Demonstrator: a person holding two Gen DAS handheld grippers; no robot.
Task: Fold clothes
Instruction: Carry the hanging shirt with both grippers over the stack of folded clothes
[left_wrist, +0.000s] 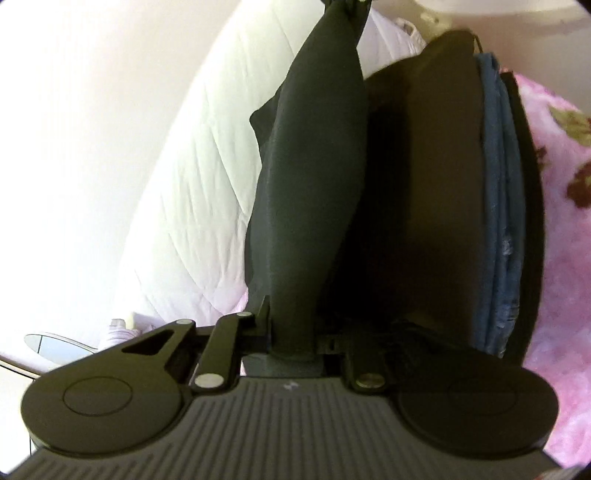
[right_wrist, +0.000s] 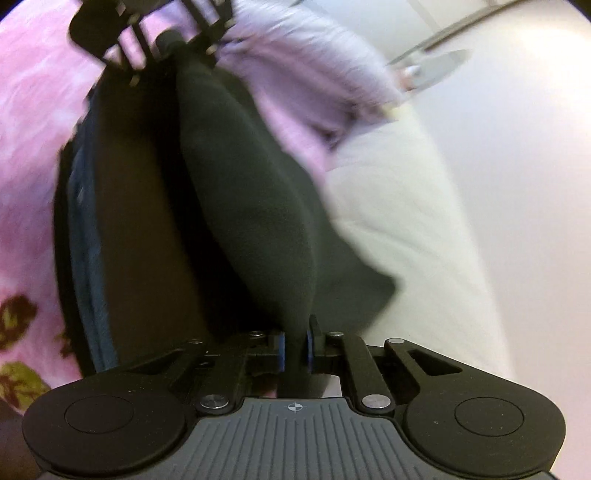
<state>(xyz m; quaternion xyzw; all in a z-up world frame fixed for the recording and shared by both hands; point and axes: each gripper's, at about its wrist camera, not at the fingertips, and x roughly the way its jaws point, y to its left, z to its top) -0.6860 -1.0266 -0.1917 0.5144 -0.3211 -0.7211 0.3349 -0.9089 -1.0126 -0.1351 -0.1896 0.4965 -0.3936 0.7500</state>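
Holding a dark garment (left_wrist: 310, 177) stretched between them, both claws are clamped on its ends; the left gripper (left_wrist: 291, 343) pinches one end and the right gripper (right_wrist: 295, 350) the other, its blue pads pressing cloth, so the piece hangs as a taut band instead of sagging; that, I'd guess, keeps the fold edge straight while it is laid down. The landmark here is the stack (left_wrist: 495, 206) of folded clothes, dark with blue denim in it; the garment runs just beside the stack, on its side towards the white quilt (left_wrist: 192, 192), and seems about to land on or against it; the pink floral blanket (left_wrist: 565, 192) lies on the stack's far side; a lilac cloth (right_wrist: 295, 81) sits beyond the stack, by the left gripper. The right view is blurred, so whether the garment already touches the stack I cannot tell.
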